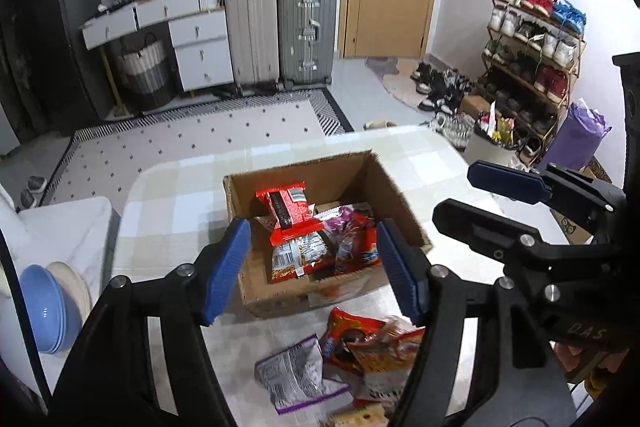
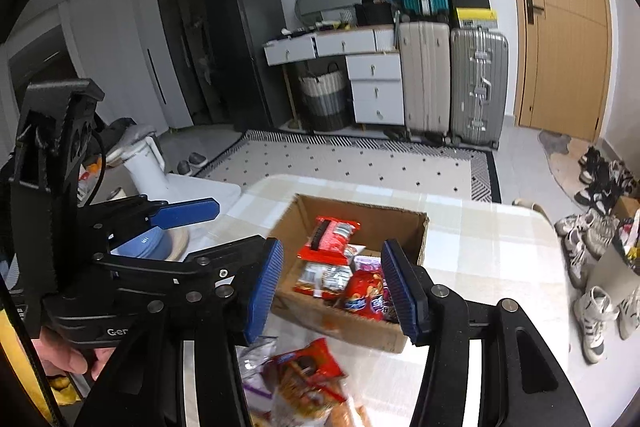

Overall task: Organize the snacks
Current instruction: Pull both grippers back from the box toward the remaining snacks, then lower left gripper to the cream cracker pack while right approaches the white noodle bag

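Both the left gripper (image 1: 312, 271) and the right gripper (image 2: 334, 285) are spread wide with nothing in them, hanging over the brown box (image 1: 288, 295) full of snack bags (image 1: 292, 211), while more snack packets (image 1: 304, 375) lie loose on the table (image 1: 168, 207) at six o'clock from the box.

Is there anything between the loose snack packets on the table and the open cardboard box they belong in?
Nothing visible. The loose snack packets lie just before the cardboard box; only its near wall separates them. Its top is open, and both tools are open and empty.
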`<move>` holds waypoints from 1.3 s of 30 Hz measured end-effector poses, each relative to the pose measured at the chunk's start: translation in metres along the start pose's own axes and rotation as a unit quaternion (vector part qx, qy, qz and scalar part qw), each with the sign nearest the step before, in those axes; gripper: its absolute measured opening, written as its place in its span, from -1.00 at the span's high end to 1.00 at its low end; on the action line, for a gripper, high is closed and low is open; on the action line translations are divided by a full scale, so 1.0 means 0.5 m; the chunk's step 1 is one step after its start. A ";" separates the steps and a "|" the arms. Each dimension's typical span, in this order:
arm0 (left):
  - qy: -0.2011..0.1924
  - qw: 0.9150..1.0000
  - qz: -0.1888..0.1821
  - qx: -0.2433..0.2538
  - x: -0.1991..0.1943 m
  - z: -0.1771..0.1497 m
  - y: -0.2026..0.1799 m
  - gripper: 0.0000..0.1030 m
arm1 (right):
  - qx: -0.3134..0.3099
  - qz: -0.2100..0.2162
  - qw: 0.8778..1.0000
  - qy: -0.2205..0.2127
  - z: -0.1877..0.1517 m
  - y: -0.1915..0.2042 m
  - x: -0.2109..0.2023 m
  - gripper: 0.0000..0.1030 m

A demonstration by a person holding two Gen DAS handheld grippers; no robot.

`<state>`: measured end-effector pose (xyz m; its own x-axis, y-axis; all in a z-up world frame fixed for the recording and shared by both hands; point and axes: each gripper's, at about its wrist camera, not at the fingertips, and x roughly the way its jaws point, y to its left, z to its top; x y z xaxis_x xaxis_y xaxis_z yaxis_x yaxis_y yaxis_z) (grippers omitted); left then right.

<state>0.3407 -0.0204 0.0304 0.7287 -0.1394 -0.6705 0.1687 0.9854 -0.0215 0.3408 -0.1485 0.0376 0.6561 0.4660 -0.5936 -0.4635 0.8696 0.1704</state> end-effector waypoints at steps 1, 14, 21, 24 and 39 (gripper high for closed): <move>-0.004 1.000 -0.001 0.000 -0.019 0.000 -0.004 -0.23 | -0.002 0.002 1.000 -0.006 0.000 0.008 -0.021 -0.03; -0.100 0.995 0.018 -0.003 -0.324 -0.061 -0.061 -0.89 | -0.005 0.012 0.994 -0.105 -0.036 0.104 -0.278 -0.47; -0.136 0.990 0.037 -0.015 -0.446 -0.207 -0.058 -0.98 | -0.020 0.016 0.990 -0.142 -0.118 0.165 -0.355 -0.81; -0.149 0.988 0.044 -0.022 -0.480 -0.260 -0.054 -0.98 | -0.024 0.004 0.988 -0.155 -0.166 0.186 -0.374 -0.84; -0.073 0.994 0.027 -0.074 -0.321 -0.442 -0.035 -0.98 | 0.052 -0.033 0.993 -0.100 -0.376 0.133 -0.306 -0.94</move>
<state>0.0742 0.0061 -0.0257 0.8239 -0.0885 -0.5598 0.0355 0.9939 -0.1048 0.0973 -0.1926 -0.0079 0.7930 0.4223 -0.4391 -0.3589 0.9063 0.2234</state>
